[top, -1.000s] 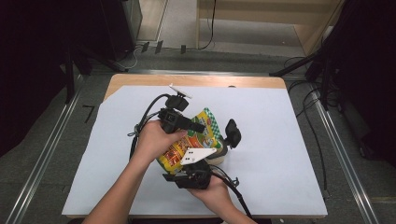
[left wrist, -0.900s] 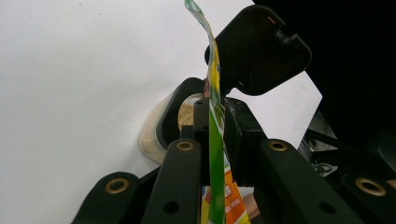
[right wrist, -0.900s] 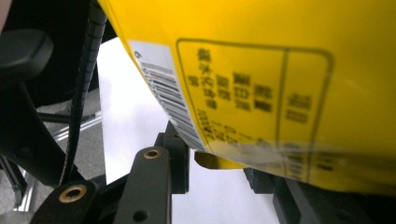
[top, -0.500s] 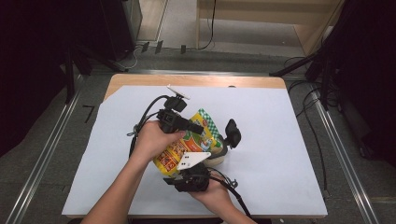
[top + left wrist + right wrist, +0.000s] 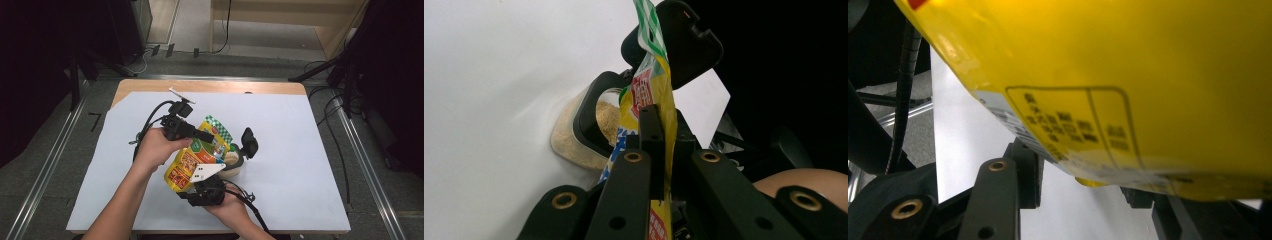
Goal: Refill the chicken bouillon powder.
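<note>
Now left tongs (image 5: 663, 150) on pouch (image 5: 655, 85)

Probably a lab or recording studio: white-covered tabletop (image 5: 300, 150) fenced by metal rails (image 5: 367, 165), cables (image 5: 330, 95) across grey floor (image 5: 200, 25), dark stands at left and right.

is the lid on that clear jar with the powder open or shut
Open. The black flip lid stands raised above the clear plastic jar, exposing tan powder through its mouth.
</note>
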Motion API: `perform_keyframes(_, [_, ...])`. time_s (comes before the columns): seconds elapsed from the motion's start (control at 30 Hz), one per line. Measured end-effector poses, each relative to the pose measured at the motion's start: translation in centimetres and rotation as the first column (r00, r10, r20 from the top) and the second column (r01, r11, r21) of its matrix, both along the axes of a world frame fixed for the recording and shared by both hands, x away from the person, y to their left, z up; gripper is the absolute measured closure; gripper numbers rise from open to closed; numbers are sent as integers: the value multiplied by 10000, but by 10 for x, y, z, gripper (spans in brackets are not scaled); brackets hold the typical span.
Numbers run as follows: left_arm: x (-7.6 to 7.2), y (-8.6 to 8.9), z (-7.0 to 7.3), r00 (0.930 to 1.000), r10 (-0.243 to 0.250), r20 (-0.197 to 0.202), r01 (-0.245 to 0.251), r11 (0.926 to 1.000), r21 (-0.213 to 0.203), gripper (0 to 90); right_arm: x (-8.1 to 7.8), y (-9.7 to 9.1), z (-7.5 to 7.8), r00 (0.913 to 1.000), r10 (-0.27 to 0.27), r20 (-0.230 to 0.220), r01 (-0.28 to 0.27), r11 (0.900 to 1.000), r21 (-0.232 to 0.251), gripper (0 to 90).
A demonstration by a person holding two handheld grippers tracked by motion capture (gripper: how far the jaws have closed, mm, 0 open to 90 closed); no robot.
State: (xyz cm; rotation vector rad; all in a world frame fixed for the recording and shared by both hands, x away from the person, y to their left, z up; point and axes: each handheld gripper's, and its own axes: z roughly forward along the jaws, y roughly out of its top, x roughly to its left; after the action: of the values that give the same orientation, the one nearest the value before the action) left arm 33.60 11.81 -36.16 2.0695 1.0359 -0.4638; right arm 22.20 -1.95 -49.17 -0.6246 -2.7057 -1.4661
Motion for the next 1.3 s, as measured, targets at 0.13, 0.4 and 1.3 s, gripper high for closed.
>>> perform_keyframes(0.13, [0, 8, 5, 9999, 96, -55, -98, 9993, -375, 900, 2, -1, 0, 9998, -58, -192, 60, 9999, 155, 583])
perform_keyframes(0.4, [1, 22, 14, 9989, 440, 168, -430, 9976, -545, 900, 6, -5, 0, 9974, -630, -358, 637, 9978, 177, 527])
perform_keyframes(1.3, [2, 75, 36, 9698, 2090, 1258, -1967, 9750, -1036, 898, 14, -15, -1, 9911, -1122, -718, 1167, 9913, 616, 518])
